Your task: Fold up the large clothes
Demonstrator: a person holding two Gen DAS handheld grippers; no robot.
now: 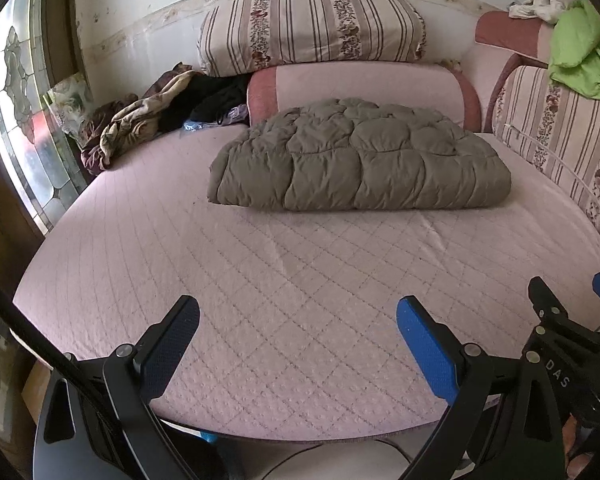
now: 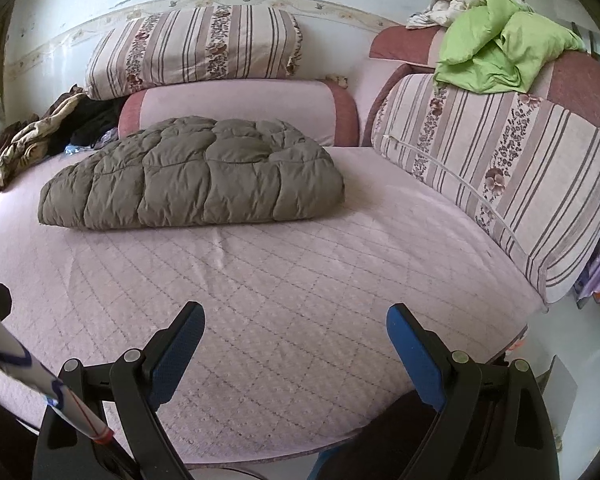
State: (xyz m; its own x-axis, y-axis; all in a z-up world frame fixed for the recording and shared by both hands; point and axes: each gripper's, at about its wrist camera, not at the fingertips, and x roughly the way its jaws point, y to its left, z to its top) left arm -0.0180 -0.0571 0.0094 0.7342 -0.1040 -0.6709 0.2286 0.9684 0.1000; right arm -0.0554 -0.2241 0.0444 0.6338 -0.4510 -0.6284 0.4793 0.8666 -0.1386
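A grey-brown quilted puffer garment (image 1: 360,160) (image 2: 196,176) lies folded into a thick bundle on the far half of the pink quilted bed (image 1: 284,280) (image 2: 284,288). My left gripper (image 1: 298,320) hovers open over the bed's near edge, well short of the bundle, with nothing between its fingers. My right gripper (image 2: 296,326) is open too, above the near edge and empty. In the left wrist view the right gripper (image 1: 572,300) shows at the far right edge.
Striped floral cushions (image 1: 312,28) (image 2: 500,168) and a pink bolster (image 1: 364,84) line the back and right sides. Crumpled brown and black clothes (image 1: 148,120) sit at the back left. A green garment (image 2: 504,56) lies on the right cushions. A window (image 1: 24,120) is at left.
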